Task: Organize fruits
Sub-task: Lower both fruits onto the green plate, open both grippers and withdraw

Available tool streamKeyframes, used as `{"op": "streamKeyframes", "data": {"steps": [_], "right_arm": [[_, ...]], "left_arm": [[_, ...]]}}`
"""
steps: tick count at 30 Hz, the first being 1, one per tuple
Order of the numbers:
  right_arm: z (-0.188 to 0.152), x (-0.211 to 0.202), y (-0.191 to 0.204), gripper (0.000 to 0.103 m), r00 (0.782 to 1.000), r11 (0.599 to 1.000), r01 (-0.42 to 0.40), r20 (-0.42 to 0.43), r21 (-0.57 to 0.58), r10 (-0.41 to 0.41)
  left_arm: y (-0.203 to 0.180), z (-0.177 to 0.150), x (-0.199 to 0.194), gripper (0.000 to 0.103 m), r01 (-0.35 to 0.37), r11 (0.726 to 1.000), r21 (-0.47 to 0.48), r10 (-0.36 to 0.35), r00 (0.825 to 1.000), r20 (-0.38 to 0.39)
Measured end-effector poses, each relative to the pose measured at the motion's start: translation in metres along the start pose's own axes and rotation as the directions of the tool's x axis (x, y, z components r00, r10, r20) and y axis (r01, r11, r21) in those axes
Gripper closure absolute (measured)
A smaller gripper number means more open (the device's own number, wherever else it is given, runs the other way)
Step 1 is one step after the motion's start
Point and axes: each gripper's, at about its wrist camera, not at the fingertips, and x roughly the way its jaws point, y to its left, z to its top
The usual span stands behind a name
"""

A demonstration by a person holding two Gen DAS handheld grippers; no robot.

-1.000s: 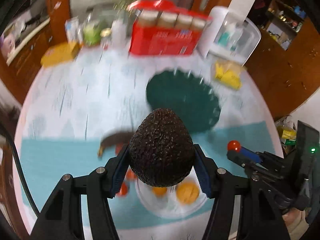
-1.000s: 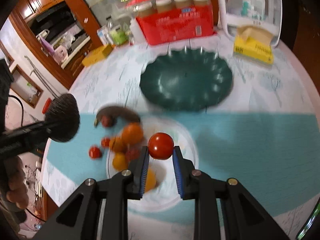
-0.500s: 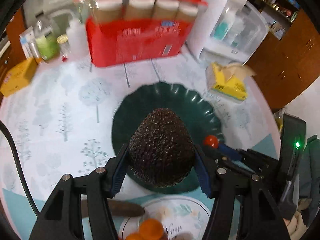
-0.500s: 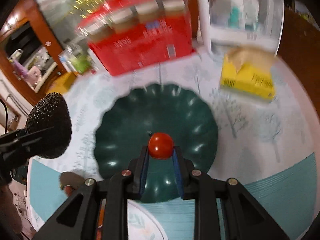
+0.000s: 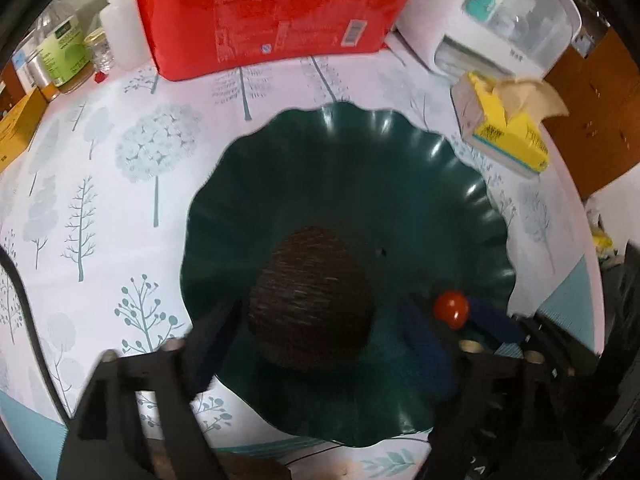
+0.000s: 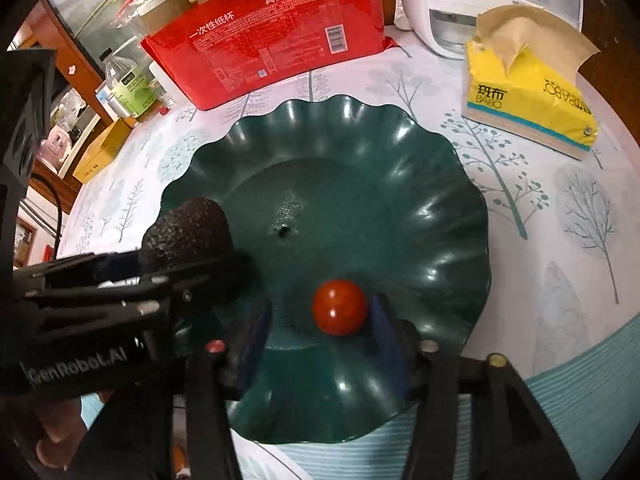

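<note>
A dark, bumpy avocado [image 5: 310, 300] is over the near left of the wavy green plate [image 5: 360, 128], blurred, so I cannot tell if it rests there. My left gripper [image 5: 320, 306] straddles it with its jaws opening and gaps on both sides. In the right wrist view the avocado [image 6: 188, 232] shows at the left, over the green plate [image 6: 440, 168]. A small red tomato [image 6: 339, 307] lies on that plate between the fingers of my right gripper [image 6: 320, 304]. Its jaws are opening, with a wide gap left of the tomato. The tomato [image 5: 451, 309] also shows at the right.
Behind the plate stands a red pack of paper cups [image 6: 272, 40], with a yellow tissue pack [image 6: 528, 100] and a white appliance [image 6: 472, 4] to the right. Bottles [image 6: 128, 92] and a yellow box [image 6: 100, 152] stand at the left. A hand [image 6: 56, 436] holds the left gripper.
Both grippers moved from over the white fruit plate to the green plate and came down. Each let go: the left one of the avocado, the right one of the tomato.
</note>
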Motion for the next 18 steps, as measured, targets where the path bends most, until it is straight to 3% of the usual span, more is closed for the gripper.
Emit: {"op": "streamKeyframes", "data": {"steps": [3, 10, 18], "right_arm": [[-0.003, -0.003, 0.000, 0.047, 1.000, 1.000, 0.001, 0.002, -0.010, -0.001], [-0.010, -0.019, 0.002, 0.047, 1.000, 1.000, -0.007, 0.015, -0.024, 0.007], [-0.028, -0.057, 0.015, 0.047, 0.996, 0.999, -0.013, 0.091, -0.041, 0.016]], "left_arm": [[0.004, 0.000, -0.006, 0.014, -0.020, 1.000, -0.018, 0.021, 1.000, 0.020], [0.011, -0.006, -0.043, 0.015, 0.049, 0.999, -0.004, -0.048, 0.992, 0.118], [0.013, -0.028, -0.109, 0.014, -0.001, 1.000, 0.011, -0.002, 0.976, 0.218]]}}
